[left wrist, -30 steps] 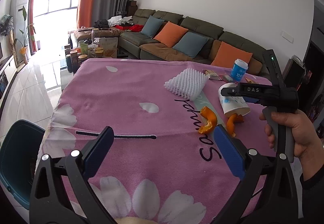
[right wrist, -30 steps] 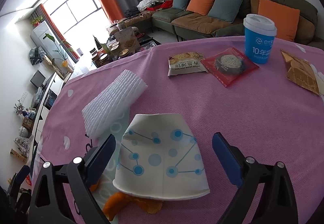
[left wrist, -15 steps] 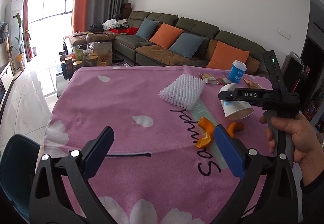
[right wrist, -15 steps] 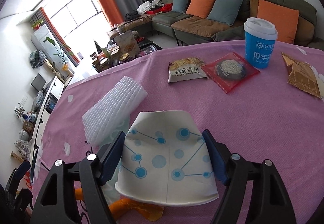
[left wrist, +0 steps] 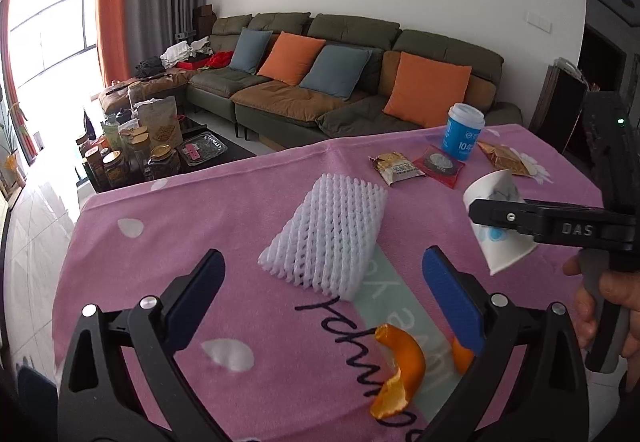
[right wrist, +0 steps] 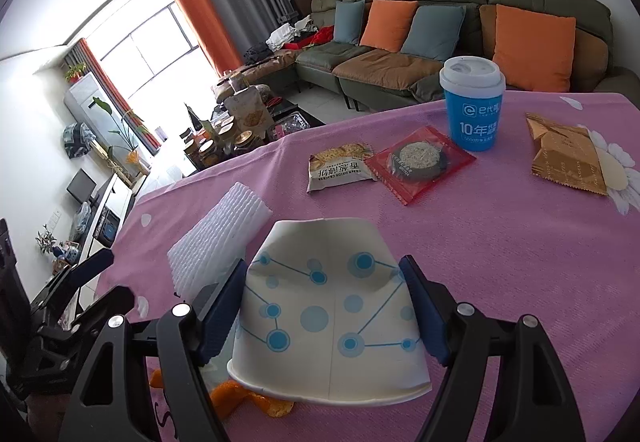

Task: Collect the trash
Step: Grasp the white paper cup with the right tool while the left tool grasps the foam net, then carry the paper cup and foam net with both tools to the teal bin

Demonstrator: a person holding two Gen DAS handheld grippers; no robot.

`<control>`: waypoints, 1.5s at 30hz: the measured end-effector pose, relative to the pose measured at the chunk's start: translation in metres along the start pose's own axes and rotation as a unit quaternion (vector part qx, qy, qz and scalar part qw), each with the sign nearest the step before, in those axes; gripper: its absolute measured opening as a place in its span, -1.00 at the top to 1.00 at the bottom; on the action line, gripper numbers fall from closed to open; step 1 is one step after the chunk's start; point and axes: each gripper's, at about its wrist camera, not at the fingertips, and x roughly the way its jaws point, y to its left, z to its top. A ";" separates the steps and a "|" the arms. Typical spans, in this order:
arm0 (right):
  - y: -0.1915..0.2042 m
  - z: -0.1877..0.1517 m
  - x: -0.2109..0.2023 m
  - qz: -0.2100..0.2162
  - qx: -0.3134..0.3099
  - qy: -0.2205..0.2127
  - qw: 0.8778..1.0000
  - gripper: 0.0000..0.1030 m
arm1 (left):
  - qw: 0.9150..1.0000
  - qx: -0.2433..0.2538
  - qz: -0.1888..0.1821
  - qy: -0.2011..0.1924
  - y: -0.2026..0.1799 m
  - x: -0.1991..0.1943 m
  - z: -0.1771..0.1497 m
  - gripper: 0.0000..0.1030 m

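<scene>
My right gripper (right wrist: 326, 306) is shut on a squashed white paper cup with blue dots (right wrist: 332, 318) and holds it above the pink tablecloth; the cup also shows in the left wrist view (left wrist: 498, 222). My left gripper (left wrist: 320, 294) is open and empty, low over the cloth just short of a white foam fruit net (left wrist: 328, 234). The net also shows in the right wrist view (right wrist: 216, 238). Orange peel pieces (left wrist: 396, 374) lie on the cloth near my right finger. More peel (right wrist: 248, 398) lies under the held cup.
At the far side of the table (right wrist: 500, 242) lie a cracker packet (right wrist: 340, 166), a red biscuit wrapper (right wrist: 420, 162), a blue lidded cup (right wrist: 474, 108) and a brown packet (right wrist: 568, 158). A sofa (left wrist: 352, 82) stands beyond. Jars crowd a low table (left wrist: 136, 154) at left.
My right gripper closed on the paper cup and lifted it off the cloth. My left gripper moved forward toward the foam net and stayed open.
</scene>
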 end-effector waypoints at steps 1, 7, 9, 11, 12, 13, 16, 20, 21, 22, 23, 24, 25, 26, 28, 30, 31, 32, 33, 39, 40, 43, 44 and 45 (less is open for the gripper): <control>-0.002 0.000 -0.001 0.001 0.002 -0.001 1.000 -0.44 | 1.000 0.007 -0.004 0.012 -0.002 0.011 0.005 -0.89; -0.011 -0.003 -0.009 0.014 0.015 -0.007 1.000 -0.44 | 0.997 0.033 -0.007 0.074 -0.002 0.067 0.026 -0.89; -0.013 -0.004 -0.011 0.018 0.018 -0.009 1.000 -0.44 | 0.995 0.039 0.001 0.088 -0.004 0.083 0.030 -0.89; -0.014 -0.003 -0.012 0.021 0.018 -0.011 1.000 -0.44 | 0.993 0.050 -0.008 0.106 -0.007 0.097 0.031 -0.89; -0.015 -0.003 -0.013 0.022 0.018 -0.012 1.000 -0.44 | 0.992 0.055 -0.002 0.112 -0.009 0.102 0.029 -0.89; -0.015 -0.003 -0.014 0.023 0.018 -0.012 1.000 -0.44 | 0.991 0.059 -0.002 0.116 -0.010 0.105 0.029 -0.81; -0.015 -0.004 -0.019 0.025 0.018 -0.015 0.999 -0.44 | 0.990 0.065 -0.004 0.126 -0.015 0.113 0.024 -0.41; -0.011 -0.005 -0.022 0.026 0.016 -0.017 0.999 -0.44 | 0.991 0.058 -0.010 0.117 -0.012 0.109 0.021 0.35; -0.010 -0.006 -0.023 0.026 0.014 -0.018 0.999 -0.44 | 0.992 0.050 -0.017 0.114 -0.010 0.106 0.021 0.47; -0.008 -0.006 -0.023 0.027 0.012 -0.018 0.999 -0.44 | 0.993 0.039 -0.026 0.111 -0.007 0.103 0.021 0.50; -0.007 -0.006 -0.024 0.027 0.011 -0.018 0.999 -0.44 | 0.993 0.029 -0.031 0.107 -0.003 0.100 0.020 0.52; -0.005 -0.006 -0.025 0.027 0.010 -0.019 0.999 -0.44 | 0.994 0.023 -0.033 0.102 -0.001 0.095 0.019 0.53; -0.004 -0.006 -0.027 0.027 0.007 -0.020 0.999 -0.44 | 0.995 0.018 -0.036 0.092 0.001 0.088 0.018 0.54; -0.002 -0.006 -0.028 0.027 0.005 -0.021 0.999 -0.44 | 0.996 0.011 -0.041 0.081 0.003 0.079 0.017 0.54; 0.003 -0.006 -0.032 0.028 0.001 -0.024 0.999 -0.44 | 0.997 -0.005 -0.042 0.057 0.007 0.058 0.018 0.54; 0.009 -0.007 -0.038 0.030 -0.005 -0.028 0.999 -0.44 | 0.998 -0.023 -0.050 0.033 0.011 0.031 0.017 0.54; 0.013 -0.008 -0.041 0.031 -0.009 -0.031 0.999 -0.44 | 0.998 -0.029 -0.049 0.020 0.012 0.017 0.016 0.54; 0.017 -0.008 -0.044 0.033 -0.014 -0.033 0.999 -0.44 | 0.998 -0.033 -0.048 0.008 0.014 0.002 0.013 0.54; 0.022 -0.009 -0.047 0.036 -0.019 -0.036 0.999 -0.44 | 0.998 -0.037 -0.047 -0.002 0.015 -0.012 0.011 0.54; 0.058 -0.016 -0.066 0.058 -0.054 -0.046 0.996 -0.44 | 0.997 -0.061 -0.021 -0.042 0.030 -0.090 -0.021 0.54; 0.064 -0.019 -0.069 0.060 -0.061 -0.048 0.995 -0.44 | 0.996 -0.067 -0.017 -0.047 0.034 -0.102 -0.028 0.54; 0.081 -0.026 -0.078 0.072 -0.075 -0.049 0.993 -0.44 | 0.995 -0.076 0.006 -0.057 0.043 -0.134 -0.048 0.54; 0.087 -0.029 -0.081 0.075 -0.082 -0.050 0.993 -0.44 | 0.995 -0.081 0.009 -0.058 0.045 -0.142 -0.055 0.54; 0.092 -0.033 -0.084 0.078 -0.088 -0.051 0.992 -0.44 | 0.994 -0.086 0.016 -0.062 0.049 -0.151 -0.061 0.54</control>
